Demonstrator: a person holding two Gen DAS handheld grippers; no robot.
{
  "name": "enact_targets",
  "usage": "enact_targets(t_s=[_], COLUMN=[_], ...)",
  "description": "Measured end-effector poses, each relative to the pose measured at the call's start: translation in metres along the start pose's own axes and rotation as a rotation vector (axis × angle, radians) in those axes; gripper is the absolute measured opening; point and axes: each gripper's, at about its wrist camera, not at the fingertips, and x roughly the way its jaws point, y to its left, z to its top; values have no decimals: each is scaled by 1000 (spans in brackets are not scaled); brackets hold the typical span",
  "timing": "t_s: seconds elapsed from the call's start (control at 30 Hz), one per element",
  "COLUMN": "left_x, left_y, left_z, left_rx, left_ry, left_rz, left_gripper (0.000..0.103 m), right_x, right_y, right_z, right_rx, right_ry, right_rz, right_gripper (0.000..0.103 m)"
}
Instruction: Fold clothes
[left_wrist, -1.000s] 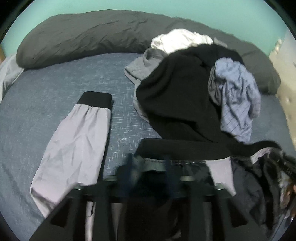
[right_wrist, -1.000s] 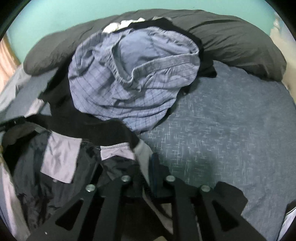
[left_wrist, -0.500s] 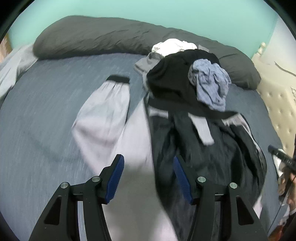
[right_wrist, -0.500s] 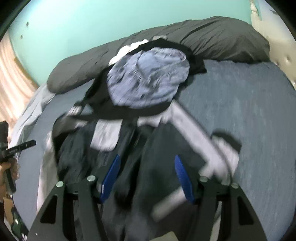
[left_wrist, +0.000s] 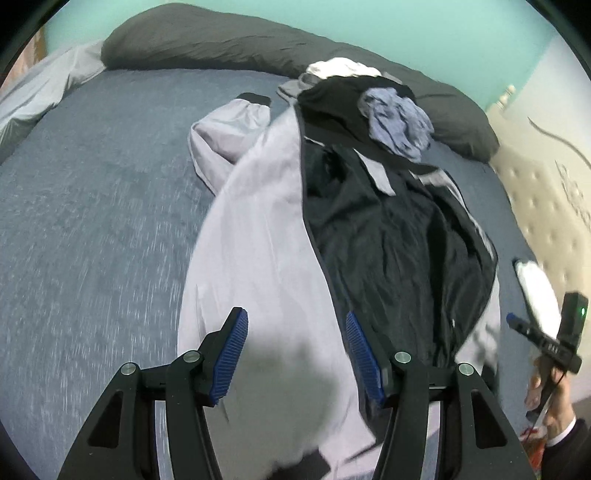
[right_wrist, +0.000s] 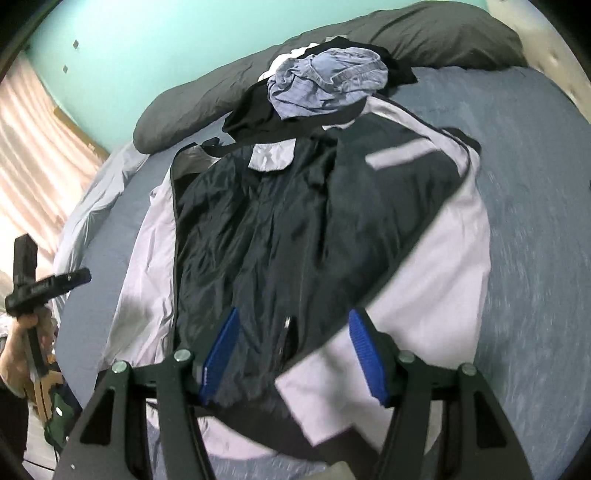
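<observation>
A lilac jacket (left_wrist: 258, 229) with dark lining (right_wrist: 280, 221) lies opened out on the blue bed (left_wrist: 92, 221), lining up. One sleeve with a black cuff (left_wrist: 229, 125) bends out to the left. My left gripper (left_wrist: 295, 317) is open above the lilac front panel near the hem, touching nothing. My right gripper (right_wrist: 294, 314) is open over the lining and the folded-in lilac panel, also empty. The jacket's collar end runs under a pile of clothes (left_wrist: 397, 118) topped by a blue checked garment (right_wrist: 325, 81).
A long dark grey pillow (left_wrist: 207, 40) lies along the teal wall. A beige tufted headboard (left_wrist: 546, 206) stands to the right and a pale sheet (left_wrist: 40, 92) hangs at the far left. A person's hand (right_wrist: 18, 347) shows at the frame edge, near a curtain (right_wrist: 33, 147).
Both grippers were shut on the jacket close to the pile. They have let go and drawn back along the bed, and the jacket now lies stretched out open.
</observation>
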Motion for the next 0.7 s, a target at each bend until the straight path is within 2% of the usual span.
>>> enact_targets(t_s=[0.33, 0.5, 0.7], left_x=[-31, -42, -47], left_y=[-5, 19, 34], left_z=[-73, -104, -131], left_rx=[54, -5, -18], left_ry=[50, 61, 78], left_rz=[33, 62, 83], left_gripper=[60, 60, 60], right_x=[-23, -34, -41], right_y=[-6, -17, -28], right_z=[-60, -85, -114], right_rx=[31, 60, 100], right_ry=[63, 100, 132], right_rz=[-50, -77, -79], right_gripper=[63, 63, 63])
